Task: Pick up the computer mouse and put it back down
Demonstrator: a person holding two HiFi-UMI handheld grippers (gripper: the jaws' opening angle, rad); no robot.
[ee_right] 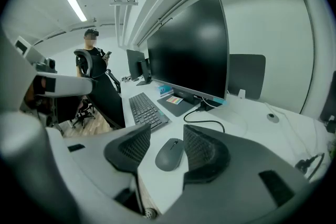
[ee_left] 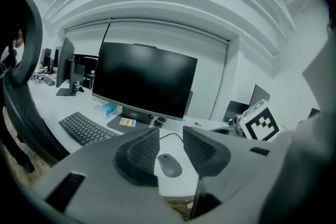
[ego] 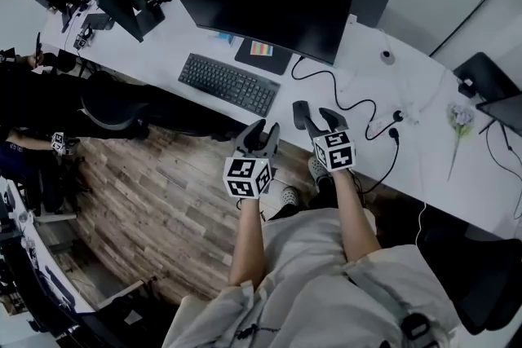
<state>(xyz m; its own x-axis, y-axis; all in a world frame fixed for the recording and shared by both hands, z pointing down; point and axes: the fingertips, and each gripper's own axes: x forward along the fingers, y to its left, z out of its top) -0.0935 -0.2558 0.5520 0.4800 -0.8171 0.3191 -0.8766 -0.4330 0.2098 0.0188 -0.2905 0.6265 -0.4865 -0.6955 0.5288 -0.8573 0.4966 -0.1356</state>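
Observation:
A grey computer mouse [ee_right: 169,155] lies on the white desk [ee_right: 247,128] near its front edge. My right gripper [ee_right: 167,134] is open, with the mouse between its fingertips; the right pad is close to it and a gap shows on the left side. In the left gripper view the mouse [ee_left: 169,165] lies on the desk a little ahead of my open left gripper [ee_left: 170,139], which holds nothing. In the head view the left gripper [ego: 265,130] and the right gripper [ego: 314,112] hang side by side at the desk's front edge, and the mouse is hidden there.
A black keyboard [ego: 228,83] lies left of the grippers, under a large dark monitor [ego: 261,8]. A black cable [ego: 342,98] loops across the desk to the right. An office chair [ego: 122,106] stands at the left over wooden floor [ego: 163,200]. A person [ee_right: 94,55] stands further off.

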